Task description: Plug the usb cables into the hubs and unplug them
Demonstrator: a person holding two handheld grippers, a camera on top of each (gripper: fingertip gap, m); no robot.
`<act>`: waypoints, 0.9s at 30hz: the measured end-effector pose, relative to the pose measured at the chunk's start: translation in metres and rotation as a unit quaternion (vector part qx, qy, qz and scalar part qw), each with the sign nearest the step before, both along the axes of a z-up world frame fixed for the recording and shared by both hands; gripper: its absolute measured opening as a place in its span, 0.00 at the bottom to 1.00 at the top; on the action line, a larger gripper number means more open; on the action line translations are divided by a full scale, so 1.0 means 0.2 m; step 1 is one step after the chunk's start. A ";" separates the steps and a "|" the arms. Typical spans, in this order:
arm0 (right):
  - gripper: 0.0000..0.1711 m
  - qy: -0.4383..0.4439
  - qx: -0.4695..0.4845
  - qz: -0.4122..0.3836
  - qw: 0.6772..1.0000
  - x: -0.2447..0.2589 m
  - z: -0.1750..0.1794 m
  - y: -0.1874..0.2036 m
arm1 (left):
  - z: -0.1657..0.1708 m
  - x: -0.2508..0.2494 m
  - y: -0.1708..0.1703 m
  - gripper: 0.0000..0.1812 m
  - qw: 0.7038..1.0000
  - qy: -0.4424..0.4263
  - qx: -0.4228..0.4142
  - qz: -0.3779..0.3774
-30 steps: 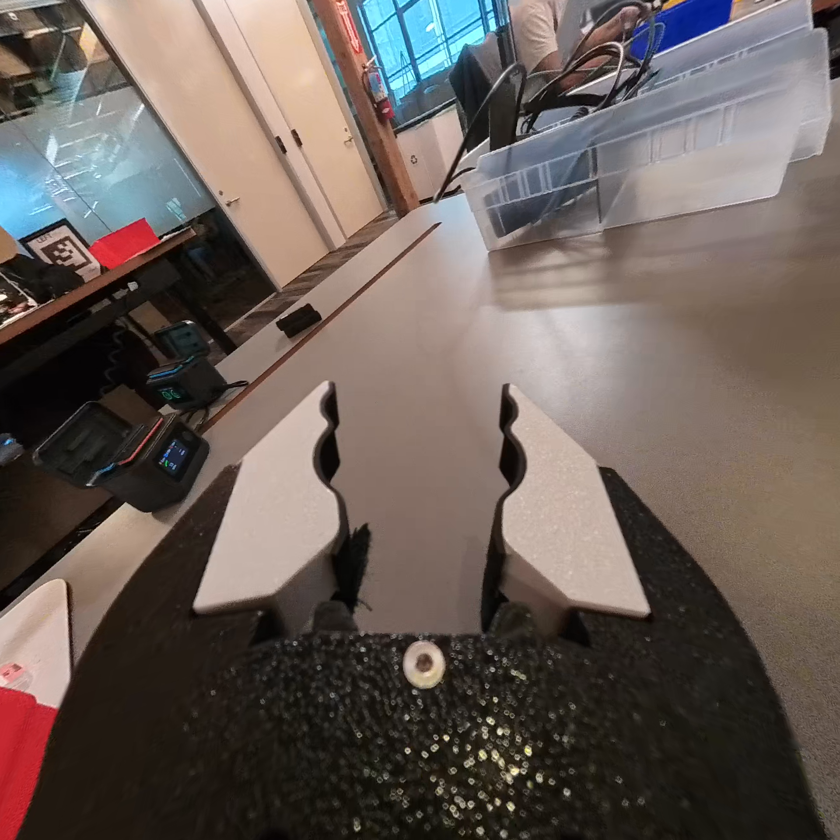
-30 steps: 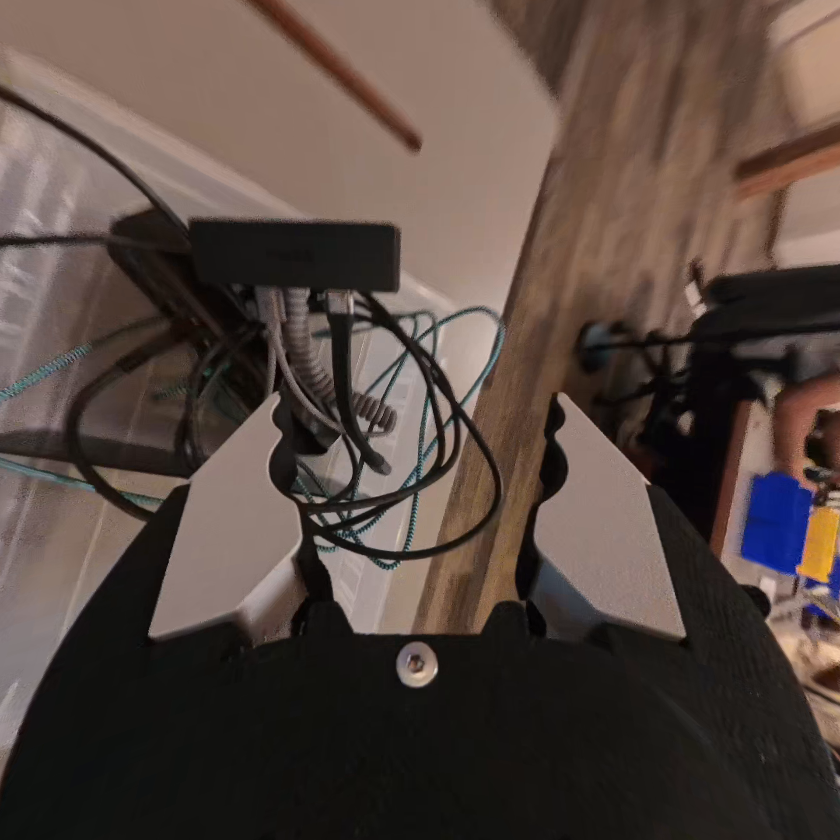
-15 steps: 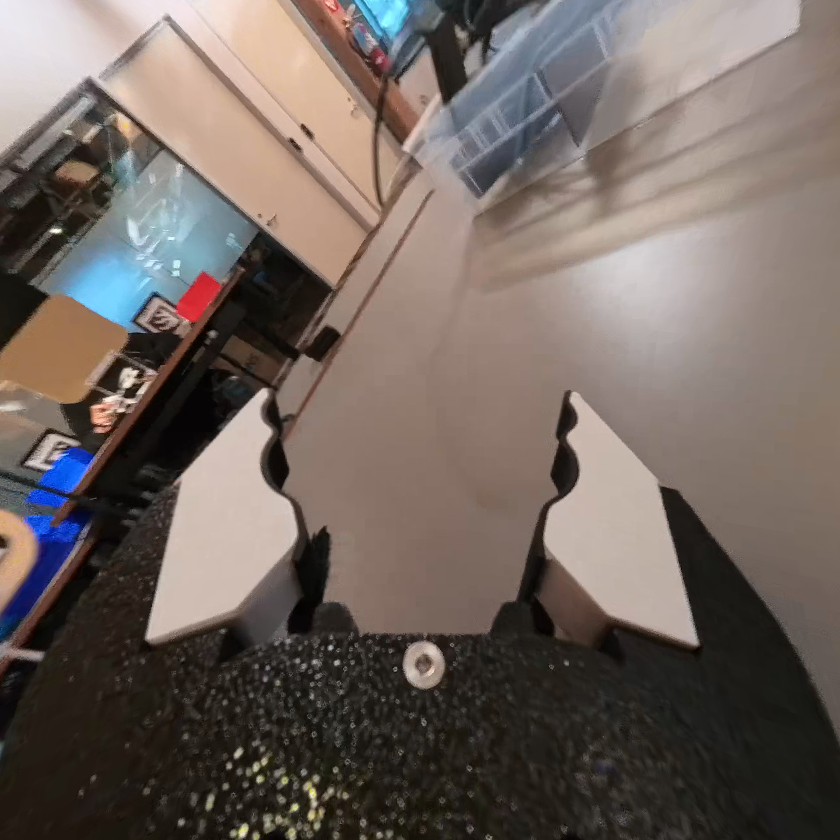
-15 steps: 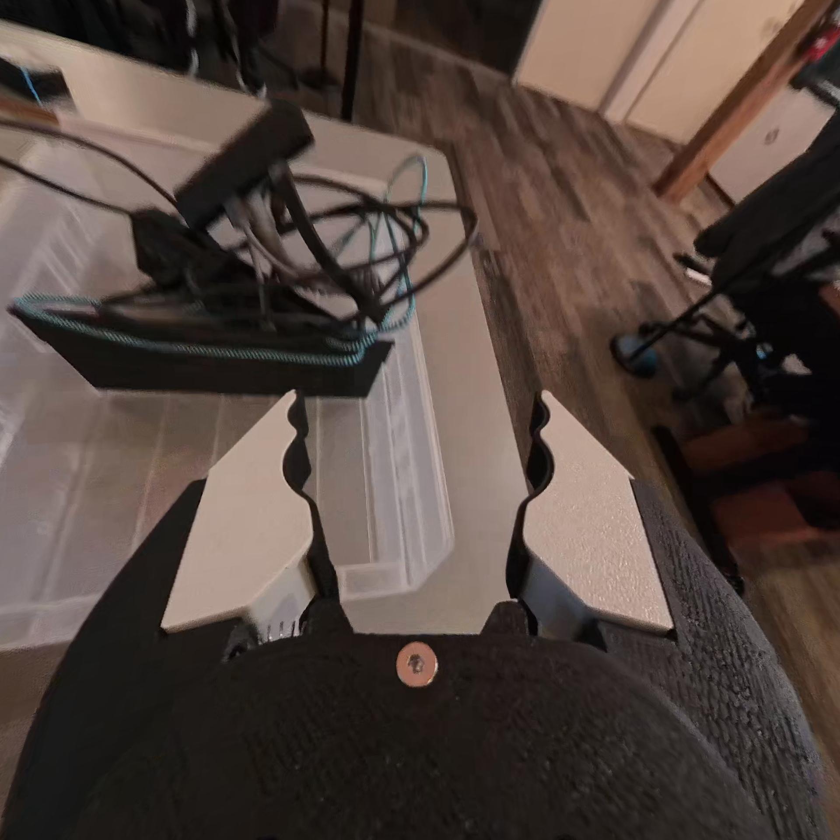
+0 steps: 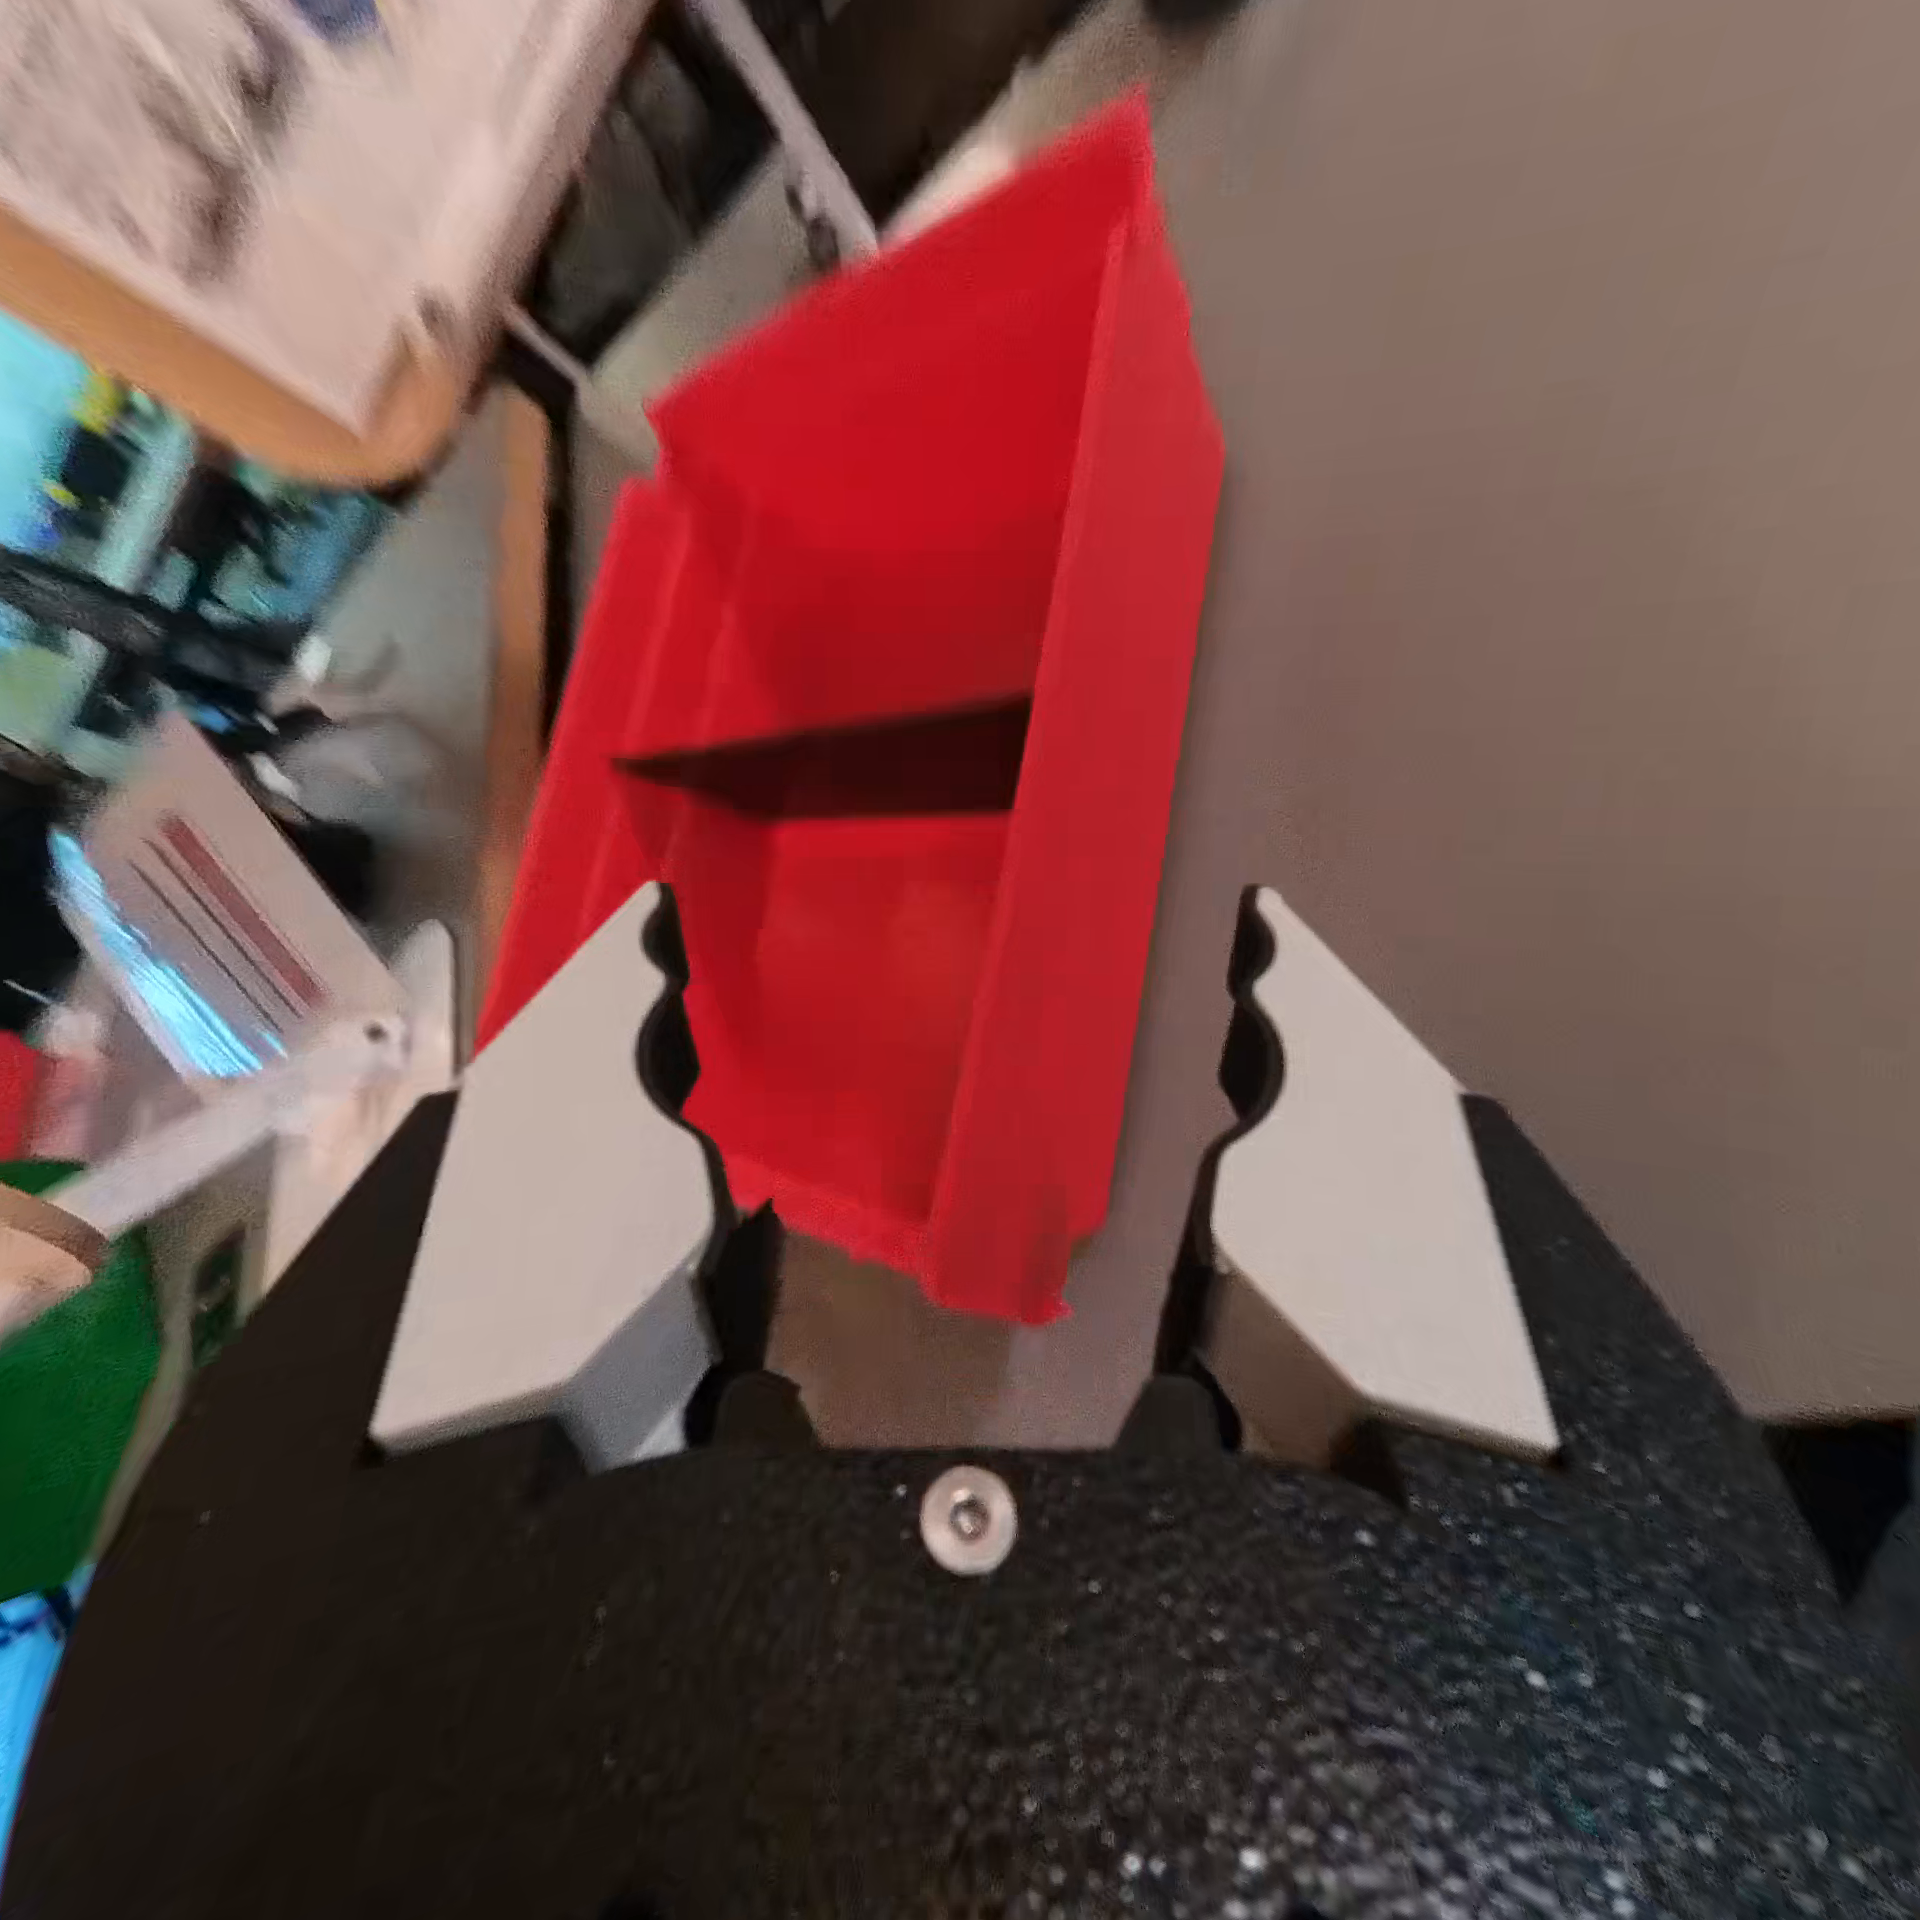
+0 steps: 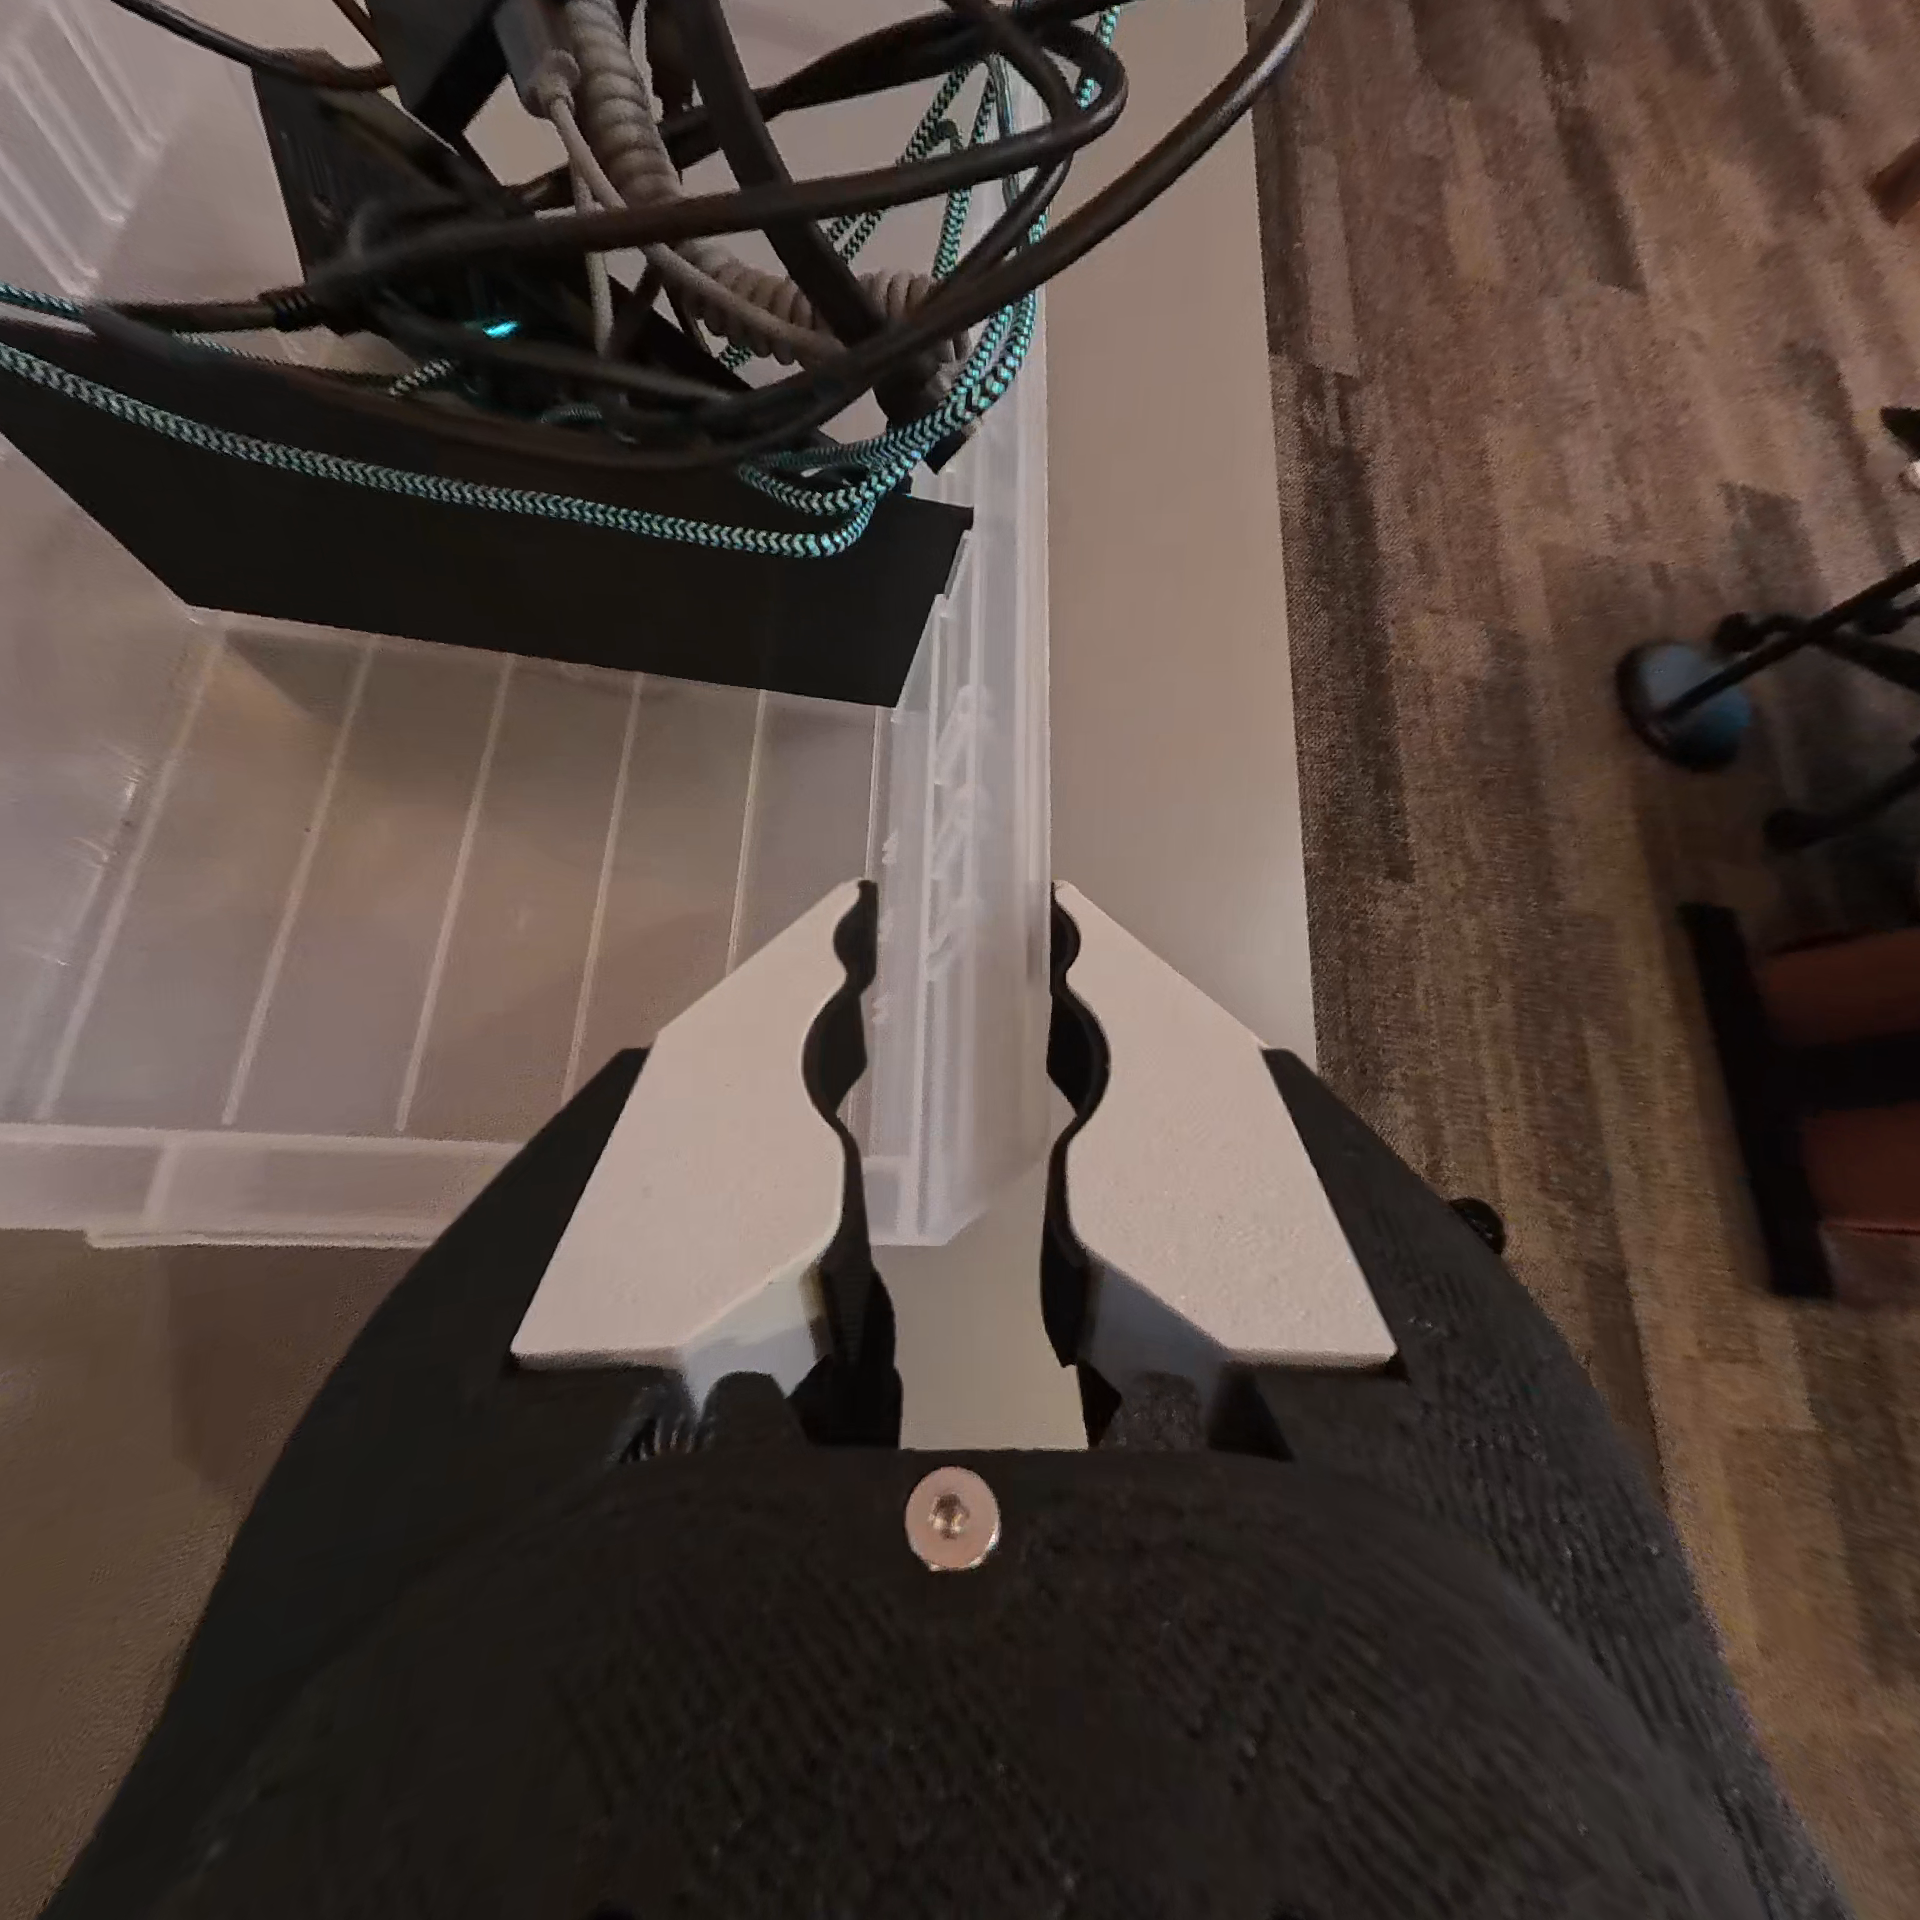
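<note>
In the right wrist view a black USB hub (image 6: 426, 42) lies at the top edge, inside a clear plastic bin (image 6: 416, 883). A tangle of black, grey coiled and teal braided cables (image 6: 727, 208) hangs from it over a black divider (image 6: 520, 582). My right gripper (image 6: 958, 904) is closed on the bin's right side wall (image 6: 961, 790), well short of the cables. My left gripper (image 5: 956, 904) is open and empty over the near end of a red bin (image 5: 904, 499), which holds no hub or cable in view.
The red bin has a dark divider (image 5: 852, 769) across its middle and sits on a grey table (image 5: 1558, 623). A green object (image 5: 62, 1371) is at the far left. Right of the clear bin, the table edge (image 6: 1278, 727) drops to a wood floor (image 6: 1507, 520). The gap from one gripper's tips to the other's is roughly 75 cm.
My left gripper swung left from the bare table to the red bin, still open. My right gripper moved down onto the clear bin's side wall and closed on it.
</note>
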State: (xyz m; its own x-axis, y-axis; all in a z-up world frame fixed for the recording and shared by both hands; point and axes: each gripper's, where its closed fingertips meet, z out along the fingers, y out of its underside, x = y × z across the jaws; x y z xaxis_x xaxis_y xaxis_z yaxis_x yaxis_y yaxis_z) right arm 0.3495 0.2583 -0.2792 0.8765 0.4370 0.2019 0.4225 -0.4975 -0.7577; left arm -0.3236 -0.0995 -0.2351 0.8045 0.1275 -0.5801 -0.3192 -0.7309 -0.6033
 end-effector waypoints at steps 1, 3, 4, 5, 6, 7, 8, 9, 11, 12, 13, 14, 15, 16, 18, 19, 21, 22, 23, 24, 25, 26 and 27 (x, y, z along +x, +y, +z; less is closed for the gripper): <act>0.16 -0.001 0.002 0.002 1.000 0.00 0.00 0.01 | -0.05 -0.03 -0.05 0.53 1.000 -0.022 -0.020 -0.001; 0.15 0.008 -0.012 0.006 1.000 0.00 -0.03 0.03 | -0.16 -0.05 -0.11 0.48 0.996 -0.073 -0.051 -0.023; 0.15 0.012 -0.021 0.009 1.000 -0.01 -0.05 0.04 | -0.21 -0.05 -0.13 0.45 0.991 -0.105 -0.069 -0.033; 0.13 0.015 -0.028 0.011 0.999 -0.01 -0.07 0.05 | -0.25 -0.05 -0.15 0.43 0.987 -0.132 -0.086 -0.043; 0.09 0.016 -0.033 0.014 0.999 -0.01 -0.07 0.06 | -0.28 -0.06 -0.16 0.40 0.983 -0.149 -0.100 -0.049; 0.06 0.017 -0.040 0.020 0.999 -0.01 -0.09 0.06 | -0.32 -0.06 -0.18 0.34 0.977 -0.167 -0.117 -0.055; 0.04 0.024 -0.049 0.028 0.998 -0.02 -0.10 0.06 | -0.35 -0.06 -0.19 0.31 0.973 -0.181 -0.128 -0.059; 0.03 0.029 -0.052 0.033 0.998 -0.03 -0.10 0.06 | -0.38 -0.06 -0.19 0.25 0.971 -0.187 -0.134 -0.067; 0.03 0.024 -0.046 0.055 0.997 -0.04 -0.10 0.05 | -0.44 -0.03 -0.19 0.08 0.963 -0.195 -0.157 -0.097; 0.03 0.022 -0.042 0.068 0.997 -0.06 -0.10 0.04 | -0.46 -0.05 -0.19 0.02 0.964 -0.187 -0.161 -0.095; 0.03 0.027 -0.039 0.071 0.996 -0.07 -0.10 0.04 | -0.46 -0.05 -0.19 0.02 0.966 -0.179 -0.160 -0.101; 0.03 0.034 -0.031 0.071 0.996 -0.09 -0.09 0.04 | -0.46 -0.05 -0.19 0.02 0.966 -0.177 -0.156 -0.102; 0.03 0.045 -0.026 0.070 0.996 -0.11 -0.09 0.03 | -0.46 -0.05 -0.19 0.02 0.968 -0.177 -0.150 -0.100; 0.03 0.056 -0.026 0.072 0.995 -0.13 -0.09 0.02 | -0.46 -0.05 -0.19 0.02 0.970 -0.171 -0.140 -0.098; 0.02 0.065 -0.024 0.077 0.995 -0.17 -0.08 0.00 | -0.45 -0.04 -0.20 0.02 0.974 -0.162 -0.126 -0.091; 0.02 0.063 -0.023 0.081 0.994 -0.19 -0.08 -0.01 | -0.45 -0.03 -0.21 0.02 0.976 -0.157 -0.120 -0.091; 0.02 0.064 -0.024 0.090 0.994 -0.24 -0.08 -0.04 | -0.44 -0.01 -0.25 0.02 0.979 -0.156 -0.104 -0.086; 0.02 0.066 -0.024 0.096 0.993 -0.27 -0.08 -0.05 | -0.44 0.01 -0.28 0.02 0.978 -0.162 -0.095 -0.086; 0.02 0.067 -0.025 0.103 0.992 -0.30 -0.08 -0.06 | -0.43 0.02 -0.30 0.02 0.977 -0.170 -0.089 -0.089; 0.02 0.068 -0.027 0.110 0.991 -0.34 -0.08 -0.08 | -0.42 0.04 -0.34 0.02 0.977 -0.173 -0.086 -0.092; 0.02 0.069 -0.028 0.117 0.990 -0.38 -0.08 -0.09 | -0.41 0.06 -0.37 0.02 0.976 -0.175 -0.084 -0.097; 0.02 0.069 -0.029 0.125 0.989 -0.43 -0.08 -0.09 | -0.40 0.08 -0.40 0.02 0.976 -0.176 -0.081 -0.103; 0.02 0.069 -0.030 0.133 0.988 -0.47 -0.08 -0.10 | -0.39 0.09 -0.43 0.02 0.975 -0.177 -0.078 -0.108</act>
